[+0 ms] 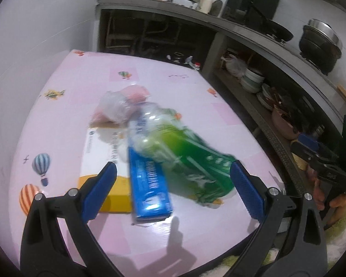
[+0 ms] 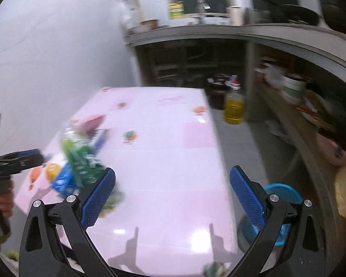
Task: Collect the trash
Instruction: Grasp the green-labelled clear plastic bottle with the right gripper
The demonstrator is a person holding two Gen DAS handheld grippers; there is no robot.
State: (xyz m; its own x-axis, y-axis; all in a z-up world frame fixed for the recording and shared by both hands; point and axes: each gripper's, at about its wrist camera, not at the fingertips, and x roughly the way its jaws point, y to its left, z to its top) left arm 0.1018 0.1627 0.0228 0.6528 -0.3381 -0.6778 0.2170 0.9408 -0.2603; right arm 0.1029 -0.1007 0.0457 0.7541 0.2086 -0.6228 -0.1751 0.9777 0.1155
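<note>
Now hovering left gripper (image 1: 173, 191), jaws spread wide and empty, over blue box (image 1: 150, 184) lying lengthwise between them; right gripper (image 2: 173, 196) gaping, farther off

Motion blur smears the green wrapper (image 1: 191, 161) and clear plastic bag (image 1: 117, 106); print on the blue box (image 1: 147, 184) stays unreadable.
</note>
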